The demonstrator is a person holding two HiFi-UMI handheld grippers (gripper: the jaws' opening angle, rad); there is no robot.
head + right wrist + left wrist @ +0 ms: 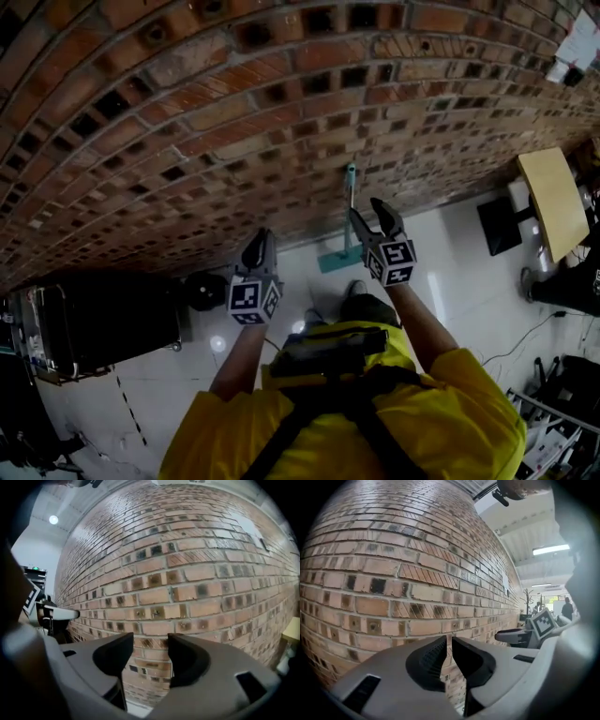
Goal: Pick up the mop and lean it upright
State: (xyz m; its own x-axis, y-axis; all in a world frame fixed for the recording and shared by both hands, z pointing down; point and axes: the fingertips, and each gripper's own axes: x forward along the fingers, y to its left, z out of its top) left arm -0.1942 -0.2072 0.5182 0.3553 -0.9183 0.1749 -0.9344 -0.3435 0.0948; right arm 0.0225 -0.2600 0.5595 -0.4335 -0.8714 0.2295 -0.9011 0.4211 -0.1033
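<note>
The mop stands upright against the brick wall (234, 112). Its thin handle (351, 195) rises from a teal head (336, 261) on the white floor. My right gripper (371, 214) is open just to the right of the handle and is not touching it. In the right gripper view, my right gripper (151, 641) has only bricks between its jaws. My left gripper (261, 240) hangs further left, well away from the mop. In the left gripper view, its jaws (449, 641) are a narrow slit apart with nothing between them.
A black case (103, 323) and a round black object (204, 291) sit on the floor at the left. A wooden tabletop (555, 202) and a black base (499, 225) stand at the right, with cables near them. A person (567, 607) stands far off.
</note>
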